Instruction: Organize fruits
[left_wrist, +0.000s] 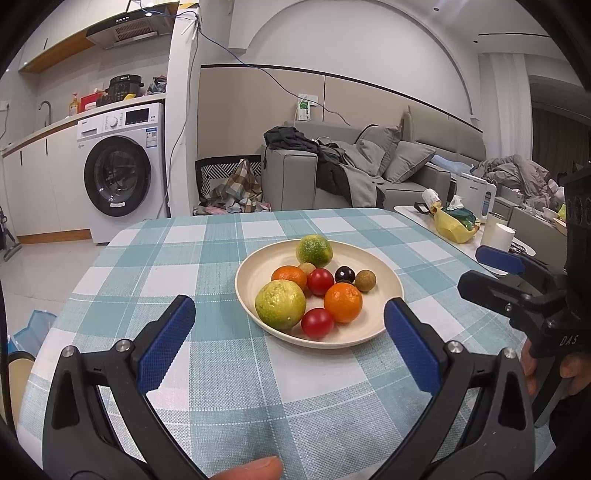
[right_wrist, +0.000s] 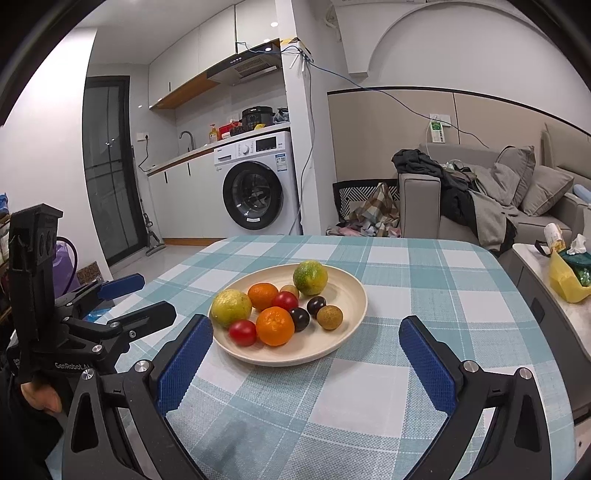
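Left tool (left_wrist: 290, 321) held with blue pads spread apart, empty, right tool (right_wrist: 306, 339) likewise spread, empty, plate (right_wrist: 351, 295) of fruits (right_wrist: 275, 325) set just ahead of both tools on checked surface (right_wrist: 406, 369)

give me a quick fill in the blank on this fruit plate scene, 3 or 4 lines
1. All the fruit sits on one cream ____.
2. The number of red tomatoes on it is ____.
3. The left gripper and the right gripper both have their jaws ____.
4. The tablecloth is checked in white and ____.

Missing words: plate; two; open; teal
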